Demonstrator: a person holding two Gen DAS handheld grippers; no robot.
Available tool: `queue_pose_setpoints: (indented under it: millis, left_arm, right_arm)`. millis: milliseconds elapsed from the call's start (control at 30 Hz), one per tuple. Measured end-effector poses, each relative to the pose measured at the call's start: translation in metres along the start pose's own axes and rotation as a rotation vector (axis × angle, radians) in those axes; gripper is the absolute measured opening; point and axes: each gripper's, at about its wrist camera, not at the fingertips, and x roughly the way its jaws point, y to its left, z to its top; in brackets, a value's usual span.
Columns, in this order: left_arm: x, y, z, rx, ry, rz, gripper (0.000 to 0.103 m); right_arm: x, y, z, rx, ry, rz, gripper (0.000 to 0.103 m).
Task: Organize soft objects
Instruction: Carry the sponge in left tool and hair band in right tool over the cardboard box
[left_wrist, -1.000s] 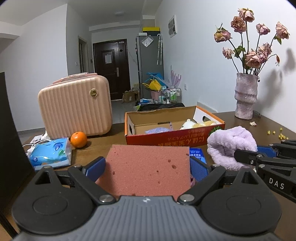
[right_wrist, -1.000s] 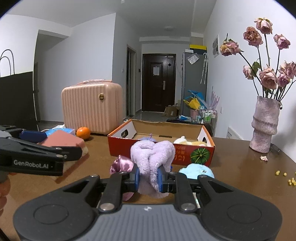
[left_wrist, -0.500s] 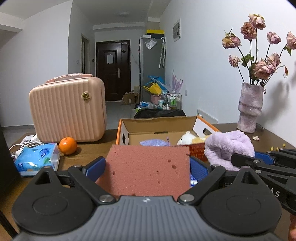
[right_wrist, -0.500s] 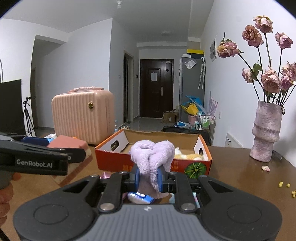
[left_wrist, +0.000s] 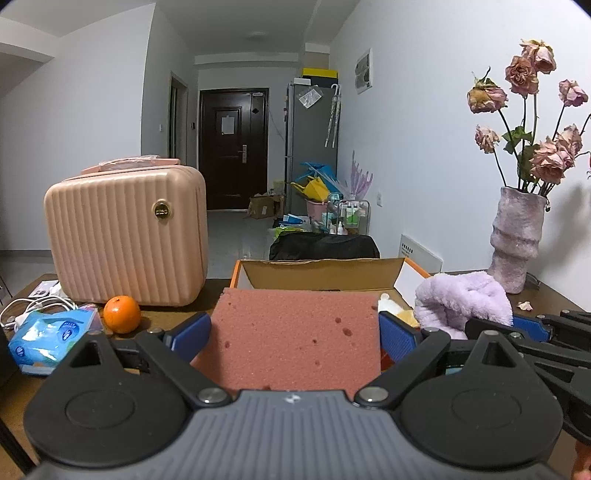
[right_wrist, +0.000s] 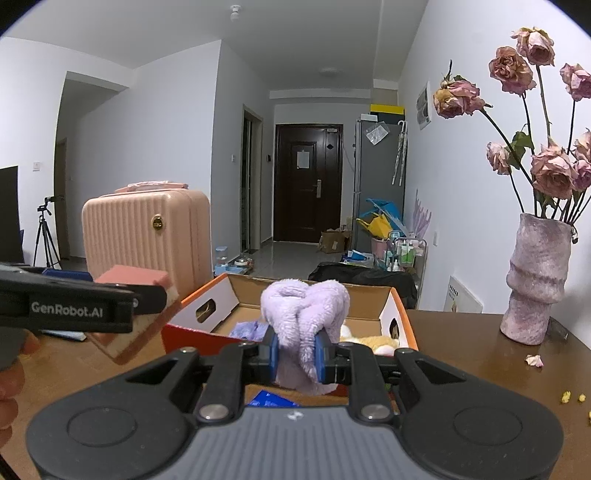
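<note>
Both views: even, cool indoor light from above; ceiling lamp (right_wrist: 330, 71) reads only as a faint disc, no glare. White walls bright, hallway door (left_wrist: 233, 147) dark but legible. Soft shadow of the dried roses (left_wrist: 530, 110) falls on the right-hand wall behind the vase (left_wrist: 517, 240). Strong fisheye bowing; wall lines curve, black vignette at the corners. Focus crisp mid-field; near grey housing slightly soft. No motion blur noted
</note>
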Motion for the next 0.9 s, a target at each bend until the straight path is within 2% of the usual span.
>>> queue_pose_setpoints:
  millis: [533, 900]
  left_arm:
    - [0.051, -0.003, 0.019, -0.012, -0.005, 0.037, 0.096]
    - [0.081, -0.015, 0.025, 0.014, -0.017, 0.068, 0.096]
  right_arm:
    - [0.042, -0.017, 0.020, -0.015, -0.023, -0.009, 0.018]
    - [0.069, -0.028, 0.033, -0.017, -0.020, -0.013, 0.018]
